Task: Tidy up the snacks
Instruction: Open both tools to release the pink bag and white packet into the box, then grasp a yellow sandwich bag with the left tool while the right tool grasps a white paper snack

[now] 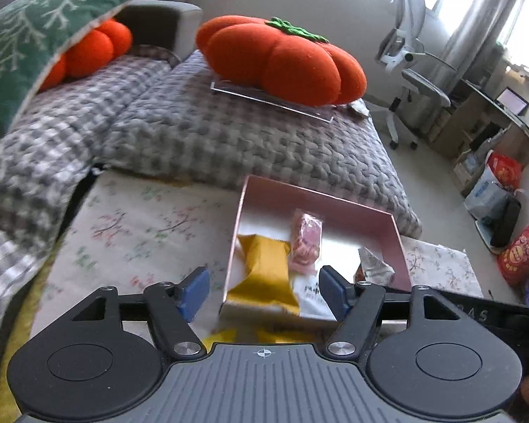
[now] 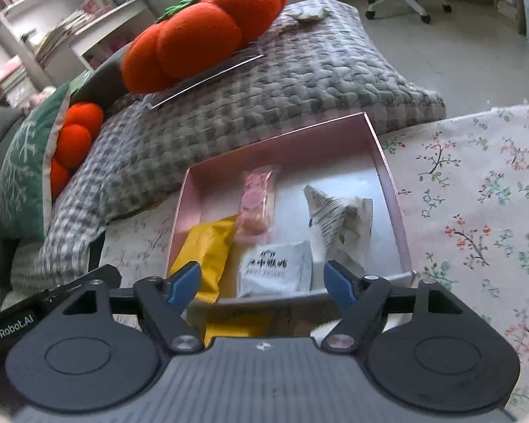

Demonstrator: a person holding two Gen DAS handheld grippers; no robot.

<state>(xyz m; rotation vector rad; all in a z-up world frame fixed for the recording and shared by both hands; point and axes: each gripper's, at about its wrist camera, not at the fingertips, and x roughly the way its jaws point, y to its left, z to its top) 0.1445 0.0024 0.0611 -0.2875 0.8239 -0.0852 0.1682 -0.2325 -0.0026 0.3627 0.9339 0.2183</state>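
A pink box (image 2: pixel 381 148) stands on a floral-cloth table (image 2: pixel 476 204) and also shows in the left wrist view (image 1: pixel 398 243). It holds a yellow packet (image 2: pixel 208 250), a pink packet (image 2: pixel 257 204), a white packet with black print (image 2: pixel 275 271) and a crinkled silver packet (image 2: pixel 338 222). The left wrist view shows the yellow packet (image 1: pixel 264 268), pink packet (image 1: pixel 305 243) and silver packet (image 1: pixel 374 264). My left gripper (image 1: pixel 264 292) and right gripper (image 2: pixel 261 282) are both open and empty, hovering at the box's near edge.
A grey checked blanket (image 1: pixel 229 134) covers the sofa behind the table, with orange pumpkin cushions (image 1: pixel 285 56) and a green cushion (image 1: pixel 28 42). An office chair (image 1: pixel 409 56), a desk and bags (image 1: pixel 500 183) stand on the floor to the right.
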